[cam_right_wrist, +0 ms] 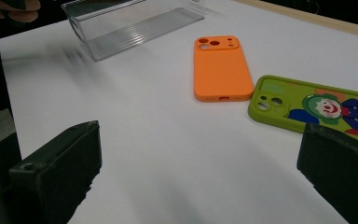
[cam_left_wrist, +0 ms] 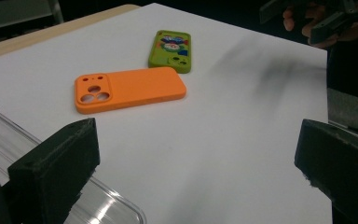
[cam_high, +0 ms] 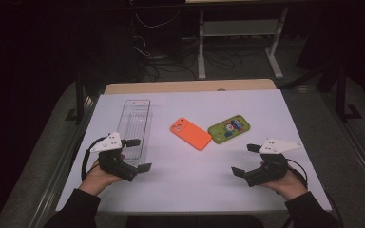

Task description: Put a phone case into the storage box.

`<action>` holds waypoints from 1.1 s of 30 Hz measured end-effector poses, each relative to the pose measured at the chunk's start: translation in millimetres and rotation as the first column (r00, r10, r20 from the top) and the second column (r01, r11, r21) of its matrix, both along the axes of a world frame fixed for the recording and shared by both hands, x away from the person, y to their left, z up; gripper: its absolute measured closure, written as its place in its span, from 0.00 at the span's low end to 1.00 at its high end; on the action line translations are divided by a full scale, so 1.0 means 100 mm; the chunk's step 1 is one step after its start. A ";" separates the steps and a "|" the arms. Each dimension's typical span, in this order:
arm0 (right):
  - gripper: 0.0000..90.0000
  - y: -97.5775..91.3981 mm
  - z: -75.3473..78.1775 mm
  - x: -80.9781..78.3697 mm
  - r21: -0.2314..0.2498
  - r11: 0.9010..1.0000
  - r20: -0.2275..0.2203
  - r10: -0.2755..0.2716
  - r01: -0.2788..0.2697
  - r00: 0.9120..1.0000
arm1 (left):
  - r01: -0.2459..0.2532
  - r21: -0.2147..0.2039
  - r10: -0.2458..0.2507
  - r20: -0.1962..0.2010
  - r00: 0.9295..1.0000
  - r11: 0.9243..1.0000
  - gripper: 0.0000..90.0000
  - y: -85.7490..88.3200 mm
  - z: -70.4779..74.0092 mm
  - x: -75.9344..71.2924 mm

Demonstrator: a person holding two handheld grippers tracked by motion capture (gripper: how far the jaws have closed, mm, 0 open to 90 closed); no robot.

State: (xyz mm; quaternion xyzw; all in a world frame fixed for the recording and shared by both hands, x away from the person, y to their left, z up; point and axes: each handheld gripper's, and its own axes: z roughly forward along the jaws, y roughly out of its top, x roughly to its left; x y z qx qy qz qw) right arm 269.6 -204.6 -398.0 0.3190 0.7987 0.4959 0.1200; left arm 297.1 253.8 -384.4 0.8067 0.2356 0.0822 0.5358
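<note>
While nothing is gripped: both tongs gape empty.
left tongs (cam_high: 138, 155): near clear tray (cam_high: 135, 127), ready.
right tongs (cam_high: 245, 160): facing orange case (cam_high: 190, 133), green case (cam_high: 228, 128).

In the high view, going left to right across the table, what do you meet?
Left gripper with open jaws → clear plastic rectangular tray → orange phone case → green phone case with a clown print → right gripper, open too.

Orange phone case (cam_high: 190, 133) lying flat, camera holes up, at frame centre; green cartoon-printed case (cam_high: 228, 128) just right of it; clear ribbed tray (cam_high: 135, 127) left of centre.
</note>
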 end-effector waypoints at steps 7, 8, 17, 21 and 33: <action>0.00 0.02 0.02 0.02 -0.021 1.000 0.000 -0.012 0.012 1.000 | 0.010 0.009 -0.010 -0.004 1.000 1.000 0.00 -0.10 0.03 0.01; 0.00 0.02 0.02 0.03 -0.024 1.000 -0.005 -0.013 0.013 1.000 | 0.009 0.004 -0.009 -0.003 1.000 1.000 0.00 -0.15 0.04 0.01; 0.00 0.09 0.06 0.12 -0.056 0.998 -0.016 -0.025 0.024 1.000 | 0.048 0.004 -0.048 0.000 0.999 0.999 0.00 -0.39 0.08 0.03; 0.00 0.15 0.07 0.19 -0.092 0.996 -0.021 -0.024 0.022 0.999 | 0.071 -0.001 -0.071 0.001 0.998 0.998 0.00 -0.53 0.08 0.02; 0.00 0.28 0.12 0.42 -0.115 0.992 -0.036 -0.048 0.043 0.998 | 0.115 0.060 -0.116 0.009 0.993 0.992 0.00 -0.87 -0.07 0.02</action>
